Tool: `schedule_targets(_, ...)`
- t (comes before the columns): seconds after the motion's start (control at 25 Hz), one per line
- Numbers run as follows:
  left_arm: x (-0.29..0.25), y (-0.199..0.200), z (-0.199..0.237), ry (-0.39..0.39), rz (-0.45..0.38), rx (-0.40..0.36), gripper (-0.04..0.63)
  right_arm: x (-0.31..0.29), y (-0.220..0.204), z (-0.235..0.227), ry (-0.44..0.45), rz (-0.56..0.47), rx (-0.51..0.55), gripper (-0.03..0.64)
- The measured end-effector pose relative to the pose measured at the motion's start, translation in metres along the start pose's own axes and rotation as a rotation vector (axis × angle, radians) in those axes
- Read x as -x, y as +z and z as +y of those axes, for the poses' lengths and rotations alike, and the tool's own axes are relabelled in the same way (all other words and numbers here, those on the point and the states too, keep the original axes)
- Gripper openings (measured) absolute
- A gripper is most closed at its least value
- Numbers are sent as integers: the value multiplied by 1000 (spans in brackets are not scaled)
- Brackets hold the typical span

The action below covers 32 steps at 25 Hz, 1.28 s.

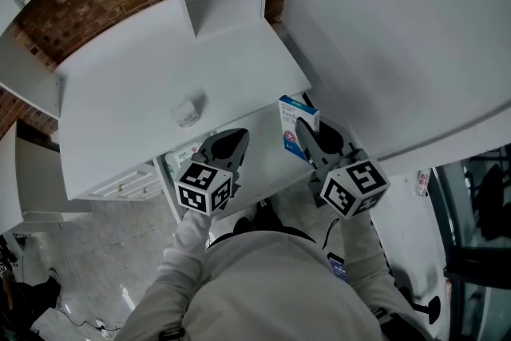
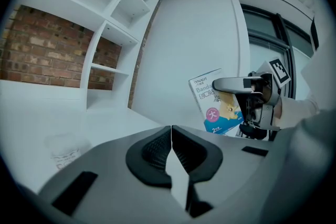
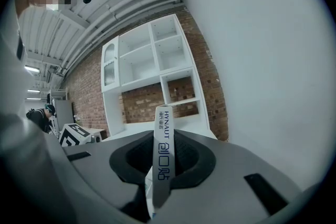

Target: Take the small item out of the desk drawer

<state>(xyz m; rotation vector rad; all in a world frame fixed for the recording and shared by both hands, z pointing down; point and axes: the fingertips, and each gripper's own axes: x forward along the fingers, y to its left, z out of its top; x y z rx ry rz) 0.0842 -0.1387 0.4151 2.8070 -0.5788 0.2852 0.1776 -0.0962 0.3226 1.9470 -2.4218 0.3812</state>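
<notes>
We clamp the box [image 1: 289, 113] in our right gripper [image 1: 304, 129], left gripper [image 1: 230, 141] closed, empty; next, set it on the desk [image 1: 144, 84].

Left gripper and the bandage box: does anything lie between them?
No. In the head view only bare white surface separates the left gripper from the bandage box, which the right gripper holds in its jaws.

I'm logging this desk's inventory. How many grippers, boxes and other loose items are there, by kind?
Grey two-jaw grippers: 2 (left gripper, right gripper)
White-and-blue cardboard bandage box: 1
Small translucent whitish item on the white desk: 1
Total: 4
</notes>
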Motion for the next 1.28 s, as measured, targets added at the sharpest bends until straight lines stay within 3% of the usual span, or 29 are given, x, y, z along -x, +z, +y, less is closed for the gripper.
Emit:
schedule_targets(0.36, 3, 0, 8, 29, -5, 4, 20, -1, 1, 1, -13, 0, 52, 86)
schedule_targets(1.28, 1, 3, 9, 55, -9, -9, 21, 5, 0, -9, -22, -4, 35, 86)
